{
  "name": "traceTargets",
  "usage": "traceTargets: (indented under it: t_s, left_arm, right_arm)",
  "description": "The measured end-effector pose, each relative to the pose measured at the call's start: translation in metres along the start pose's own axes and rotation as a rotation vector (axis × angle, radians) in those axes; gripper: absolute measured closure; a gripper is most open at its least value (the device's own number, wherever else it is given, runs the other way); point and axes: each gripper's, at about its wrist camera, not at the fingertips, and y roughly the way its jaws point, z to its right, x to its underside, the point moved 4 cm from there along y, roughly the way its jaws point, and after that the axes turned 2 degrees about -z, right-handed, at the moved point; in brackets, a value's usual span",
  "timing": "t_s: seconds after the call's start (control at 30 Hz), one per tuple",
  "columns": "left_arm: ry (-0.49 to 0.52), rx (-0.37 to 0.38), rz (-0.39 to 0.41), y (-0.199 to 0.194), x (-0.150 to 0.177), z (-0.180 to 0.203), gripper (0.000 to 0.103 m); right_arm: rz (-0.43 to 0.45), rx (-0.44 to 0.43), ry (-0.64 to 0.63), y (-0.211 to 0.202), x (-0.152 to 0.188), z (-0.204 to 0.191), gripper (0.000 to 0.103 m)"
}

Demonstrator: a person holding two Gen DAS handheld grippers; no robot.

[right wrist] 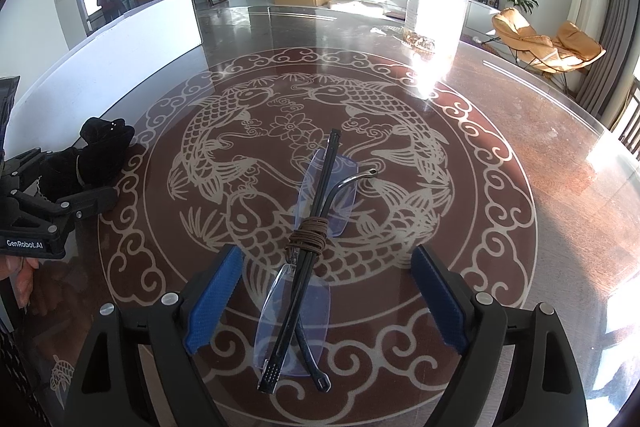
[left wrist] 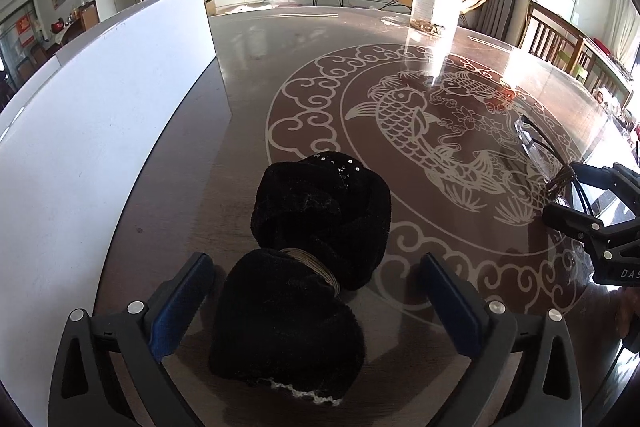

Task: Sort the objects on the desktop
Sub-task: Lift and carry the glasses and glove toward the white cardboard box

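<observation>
White board point(left wrist: 100, 107) beside black velvet pouch point(left wrist: 304, 251) on glossy fish-patterned counter point(left wrist: 248, 67); left claw point(left wrist: 316, 307) open around it. Right claw point(right wrist: 326, 295) open, astride cord-bound rimless folded glasses point(right wrist: 308, 259).

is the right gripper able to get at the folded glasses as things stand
Probably yes: the right gripper stands open with the folded glasses lying flat on the table between its blue pads, nothing covering them; the thin frame may need a low grip.
</observation>
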Motion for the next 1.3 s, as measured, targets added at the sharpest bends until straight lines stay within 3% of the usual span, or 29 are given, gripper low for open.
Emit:
traceTargets:
  t_s: [0.17,0.33,0.4,0.47,0.6,0.9,1.03,1.13,1.17,1.2,1.23,1.27,1.3]
  left_arm:
    - [-0.001,0.006,-0.001,-0.001,0.001,-0.001,0.000]
    - [0.042,0.035,-0.021,-0.009,0.013,0.000,0.000]
    - [0.062,0.047,-0.027,-0.010,0.014,0.001,0.000]
    - [0.072,0.053,-0.036,-0.009,0.013,0.001,0.000]
    - [0.082,0.059,-0.037,-0.007,0.009,0.001,0.000]
    - [0.093,0.065,-0.051,-0.007,0.010,0.001,0.000]
    - [0.101,0.067,-0.105,-0.004,0.005,0.002,0.000]
    - [0.129,0.087,-0.101,-0.003,0.005,0.005,0.000]
    - [0.133,0.090,-0.090,-0.004,0.006,0.005,0.003]
    - [0.141,0.098,-0.063,-0.008,0.005,0.006,0.024]
    - [0.145,0.102,-0.036,-0.012,0.003,0.006,0.040]
    - [0.140,0.108,-0.026,-0.014,0.002,0.004,0.069]
    - [0.128,0.124,-0.027,-0.015,0.001,0.002,0.071]
  right_arm:
    - [-0.020,-0.016,-0.022,0.004,0.001,-0.005,0.001]
    - [-0.034,-0.017,-0.035,0.006,-0.001,-0.006,0.000]
    - [-0.095,-0.031,-0.053,0.010,-0.005,-0.004,0.000]
    - [-0.221,-0.047,-0.091,0.015,-0.013,-0.006,0.000]
    - [-0.395,-0.056,-0.055,0.026,-0.027,-0.006,0.000]
    - [-0.444,-0.007,-0.028,0.034,-0.034,-0.018,0.000]
    - [-0.558,-0.008,-0.040,0.044,-0.042,-0.020,0.000]
    - [-0.630,-0.007,-0.038,0.049,-0.045,-0.021,0.000]
    - [-0.635,-0.007,-0.030,0.049,-0.045,-0.021,0.002]
    - [-0.628,-0.005,-0.023,0.046,-0.046,-0.021,0.005]
    - [-0.610,-0.003,-0.018,0.042,-0.047,-0.022,0.015]
    - [-0.588,-0.002,-0.017,0.037,-0.049,-0.022,0.035]
    - [-0.567,0.000,-0.015,0.031,-0.051,-0.022,0.051]
